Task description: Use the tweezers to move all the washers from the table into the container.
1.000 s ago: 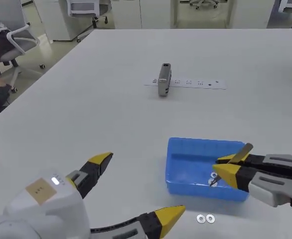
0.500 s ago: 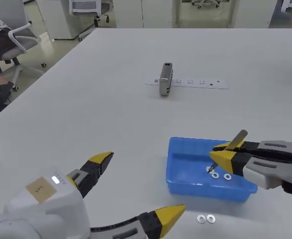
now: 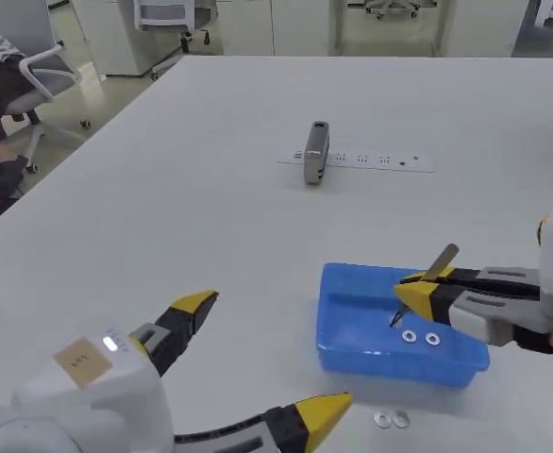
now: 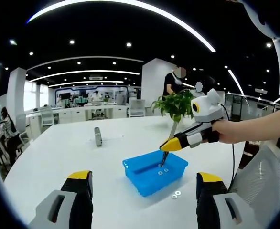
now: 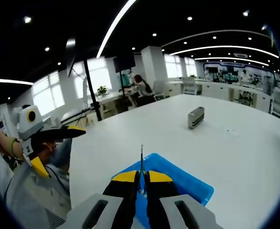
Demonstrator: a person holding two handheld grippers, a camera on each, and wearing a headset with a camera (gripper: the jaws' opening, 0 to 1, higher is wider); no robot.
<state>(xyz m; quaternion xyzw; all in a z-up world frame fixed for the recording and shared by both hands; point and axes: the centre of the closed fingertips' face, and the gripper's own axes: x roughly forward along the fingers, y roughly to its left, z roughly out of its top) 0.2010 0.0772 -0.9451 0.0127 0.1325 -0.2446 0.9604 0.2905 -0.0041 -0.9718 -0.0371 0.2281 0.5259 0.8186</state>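
The right gripper [image 3: 418,297] clamps the tweezers [image 3: 444,259]; whether their tips are spread, I cannot tell. 2 washers [image 3: 409,336] lie in the container [image 3: 371,270], 2 more washers [image 3: 383,420] on the table [image 3: 210,189] just beside. Flat washers may slip when pinched.

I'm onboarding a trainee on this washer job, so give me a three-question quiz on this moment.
1. How many washers lie inside the blue container?
2. True or false: the left gripper is shut on the tweezers.
3. The loose washers on the table lie: A) before the container's near wall; B) behind its far wall; C) at the table's far edge.
Key: 1. two; 2. false, the right gripper holds them; 3. A.
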